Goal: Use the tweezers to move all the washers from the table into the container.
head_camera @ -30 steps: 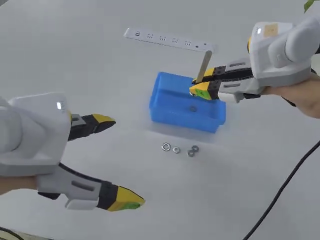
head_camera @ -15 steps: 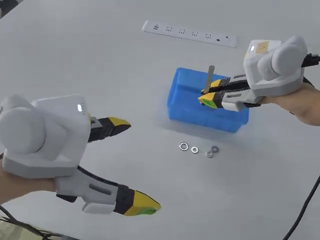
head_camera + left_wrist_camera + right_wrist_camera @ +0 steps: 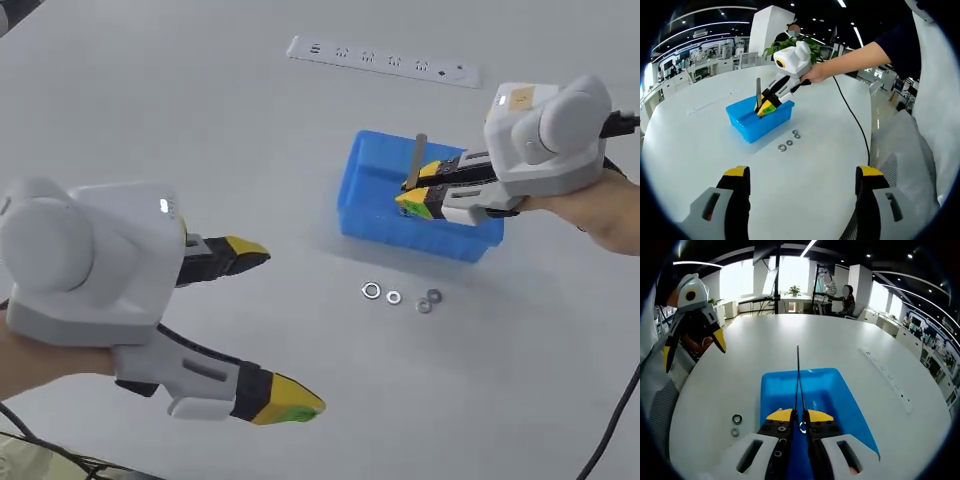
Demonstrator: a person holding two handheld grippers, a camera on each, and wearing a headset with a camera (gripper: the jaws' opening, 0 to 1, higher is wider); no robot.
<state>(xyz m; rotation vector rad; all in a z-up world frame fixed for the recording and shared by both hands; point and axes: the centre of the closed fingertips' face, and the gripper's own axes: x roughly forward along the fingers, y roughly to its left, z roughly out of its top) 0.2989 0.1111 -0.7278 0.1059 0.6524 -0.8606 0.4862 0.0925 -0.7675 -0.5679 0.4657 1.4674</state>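
Observation:
My right gripper is shut on thin metal tweezers and hovers over the blue container. The tweezers stick out past the jaws, tilted upward. A small ring shows on the container floor under the jaws. Several washers lie in a short row on the white table just in front of the container. My left gripper is open and holds nothing, well to the left of the washers.
A white power strip lies beyond the container. A black cable trails off at the right. The round white table is bare around the washers. People stand far off in the room.
The head camera has shifted, moving the whole picture. My right gripper stays over the container with the tweezers, a little nearer its middle. The left gripper stays open.

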